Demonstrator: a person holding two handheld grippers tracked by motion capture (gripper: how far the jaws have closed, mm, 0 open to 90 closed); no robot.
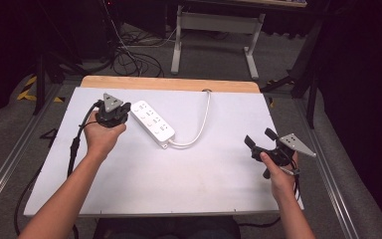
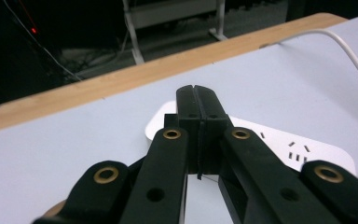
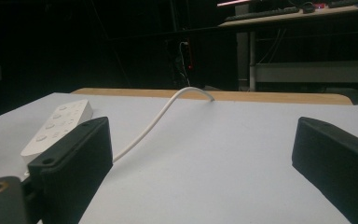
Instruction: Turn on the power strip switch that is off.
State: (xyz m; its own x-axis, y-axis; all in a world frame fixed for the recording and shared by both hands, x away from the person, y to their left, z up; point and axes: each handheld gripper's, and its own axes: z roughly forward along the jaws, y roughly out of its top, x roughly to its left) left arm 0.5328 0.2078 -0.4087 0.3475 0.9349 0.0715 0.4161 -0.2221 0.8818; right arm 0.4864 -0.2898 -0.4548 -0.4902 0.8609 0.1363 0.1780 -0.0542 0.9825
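A white power strip [image 1: 152, 121] lies slantwise on the white table top [image 1: 179, 174], its white cable [image 1: 202, 119] curving to the table's far edge. My left gripper [image 1: 124, 108] is held just left of the strip's far end, jaws pressed together with nothing between them. In the left gripper view the shut jaws [image 2: 196, 95] point over the end of the power strip [image 2: 279, 147]. My right gripper [image 1: 260, 137] is at the right side of the table, open and empty. In the right gripper view its gap [image 3: 205, 149] faces bare table, with the power strip [image 3: 58, 122] and cable [image 3: 158, 119] far off to the left.
A wooden strip [image 1: 169, 83] borders the table's far edge. Beyond it the floor holds loose cables [image 1: 129, 59] and the white legs of another desk [image 1: 214, 35]. Metal rails [image 1: 10, 164] run along both sides of the table.
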